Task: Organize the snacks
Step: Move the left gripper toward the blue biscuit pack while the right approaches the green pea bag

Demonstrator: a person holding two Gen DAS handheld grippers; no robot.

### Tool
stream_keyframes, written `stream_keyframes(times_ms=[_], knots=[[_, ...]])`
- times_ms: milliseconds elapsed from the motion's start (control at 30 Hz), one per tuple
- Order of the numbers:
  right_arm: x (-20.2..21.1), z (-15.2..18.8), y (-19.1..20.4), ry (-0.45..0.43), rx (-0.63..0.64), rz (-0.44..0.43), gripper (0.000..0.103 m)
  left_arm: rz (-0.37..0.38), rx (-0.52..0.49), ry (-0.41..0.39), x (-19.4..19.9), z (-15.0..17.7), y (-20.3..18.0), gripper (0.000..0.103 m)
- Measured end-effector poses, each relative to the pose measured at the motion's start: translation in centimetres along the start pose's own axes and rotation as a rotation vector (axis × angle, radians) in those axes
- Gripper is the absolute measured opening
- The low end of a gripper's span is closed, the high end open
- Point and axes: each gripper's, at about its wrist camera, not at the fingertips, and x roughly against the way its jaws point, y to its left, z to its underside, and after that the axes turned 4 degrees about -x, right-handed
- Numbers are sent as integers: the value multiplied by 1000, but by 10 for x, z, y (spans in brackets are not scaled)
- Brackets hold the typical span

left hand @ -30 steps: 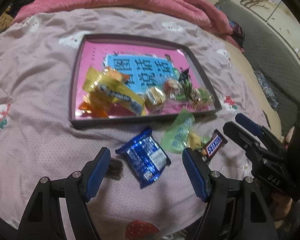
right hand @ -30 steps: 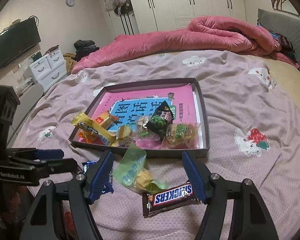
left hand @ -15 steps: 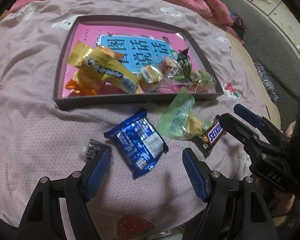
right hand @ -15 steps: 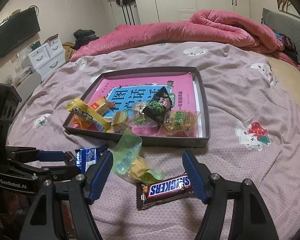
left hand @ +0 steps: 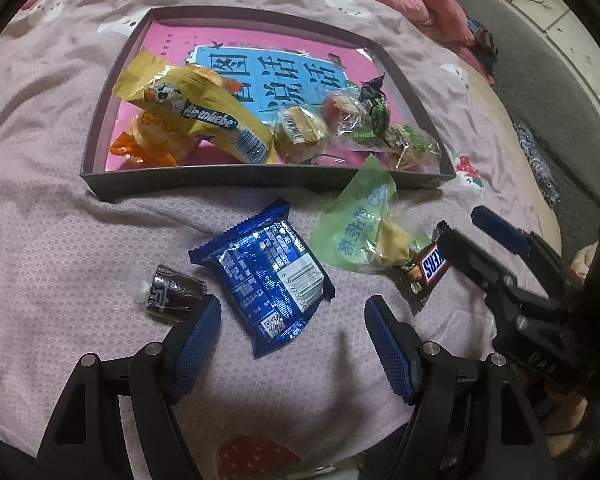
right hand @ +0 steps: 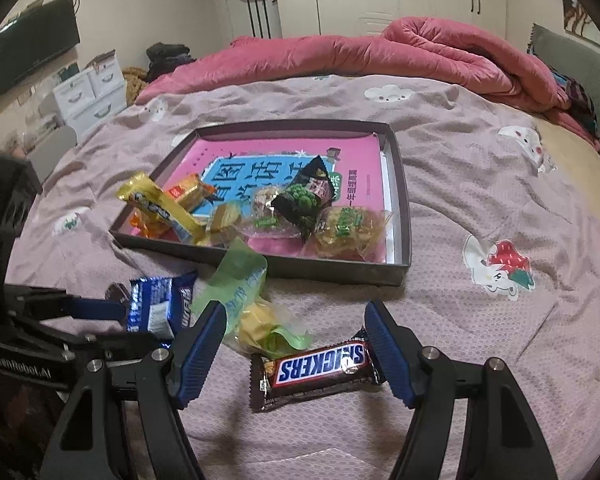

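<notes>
A shallow dark grey rectangular tray (left hand: pixel 236 184) sits on the bed's mauve patterned bedsheet (left hand: pixel 52 240), lined with a pink and blue printed sheet and already holding several wrapped snacks, among them a long yellow foil bar (left hand: pixel 204 116) lying across an orange packet.

Four snacks lie outside it, just in front of its near wall: a blue foil biscuit packet (left hand: pixel 266 280), a small dark brown wrapped candy (left hand: pixel 174 292) beside it, a pale green plastic pouch (left hand: pixel 360 228) leaning against the tray's wall, and a brown Snickers bar (right hand: pixel 316 368) touching the pouch's lower end.

The left gripper (left hand: pixel 292 336) hangs spread over the blue packet, straddling its lower end without pressing it, which suggests it is lining up to pinch that packet across its width. The right gripper (right hand: pixel 296 352) is likewise spread, with the Snickers bar lying between its jaws; its right end looks very close to one pad, but nothing is pinched. Each hand seems assigned one loose snack to carry into the tray.
</notes>
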Motion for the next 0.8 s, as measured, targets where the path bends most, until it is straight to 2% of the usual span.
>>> stream_keyframes(times_ms=[367, 800], knots=[[-15, 12, 17, 37, 172, -3, 71, 23, 31, 18, -13, -10, 4, 76], [-53, 18, 29, 93, 324, 13, 71, 8, -2, 23, -20, -18, -3, 76]])
